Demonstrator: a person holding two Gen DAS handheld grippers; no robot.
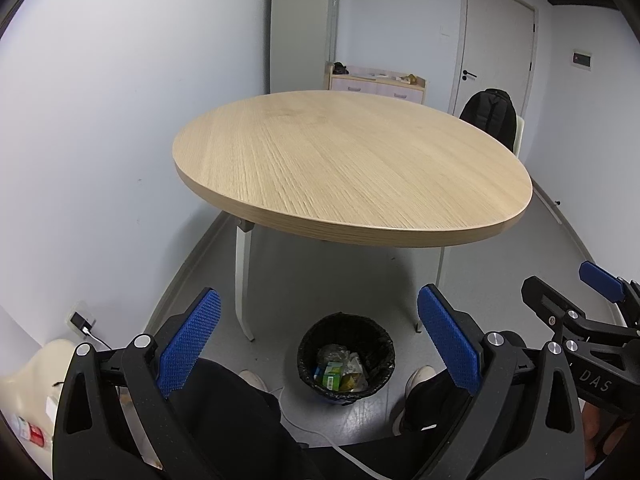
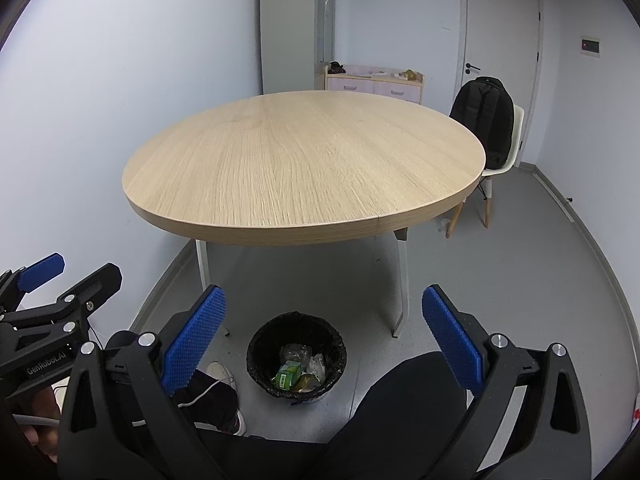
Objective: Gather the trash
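Since the trash, a green carton among crumpled wrappers, already lies in the black-lined bin on the near floor between the person's feet, little seems left to collect. Both the left tool and right tool hang spread wide and empty above it. The round surface beyond shows bare. A careless dip could snag the loose liner or tip the bin.
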